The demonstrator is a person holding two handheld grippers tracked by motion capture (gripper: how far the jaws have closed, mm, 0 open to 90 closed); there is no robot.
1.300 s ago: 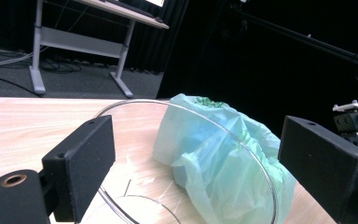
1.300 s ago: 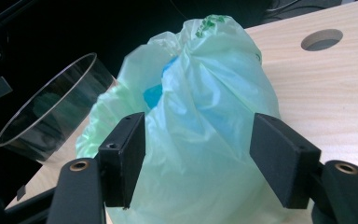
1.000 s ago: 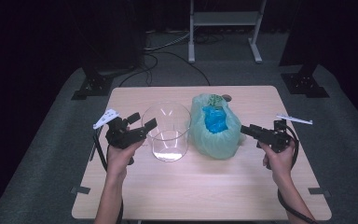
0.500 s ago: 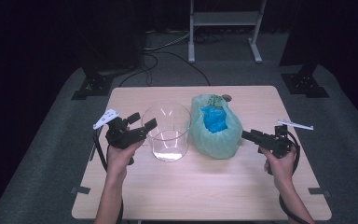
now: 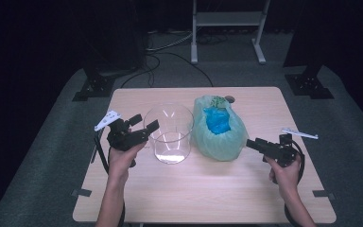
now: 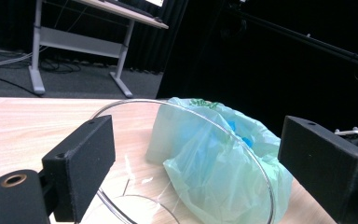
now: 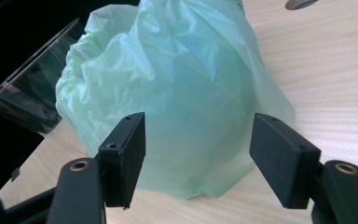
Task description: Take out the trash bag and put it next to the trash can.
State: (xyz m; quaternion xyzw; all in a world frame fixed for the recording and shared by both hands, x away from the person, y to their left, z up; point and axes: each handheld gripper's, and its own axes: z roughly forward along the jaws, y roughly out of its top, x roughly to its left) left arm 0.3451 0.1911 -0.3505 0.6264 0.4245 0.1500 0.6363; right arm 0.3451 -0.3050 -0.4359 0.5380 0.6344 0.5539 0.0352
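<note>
Right tongs (image 7: 193, 156) gape unclenched beside soft, crinkly pale-green plastic bag (image 5: 220, 137), best pinched at its loose top folds, while left tongs (image 5: 144, 123) straddle, unclenched, fragile clear glass bowl (image 5: 170, 135).

one clear container (image 5: 169, 135), one green bag (image 5: 220, 130) — two grippers

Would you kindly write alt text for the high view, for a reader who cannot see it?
A person at a wooden table holds the left gripper with open jaws around the rim of a clear glass bowl. The open right gripper points at a green plastic bag with something blue inside, standing beside the bowl.
</note>
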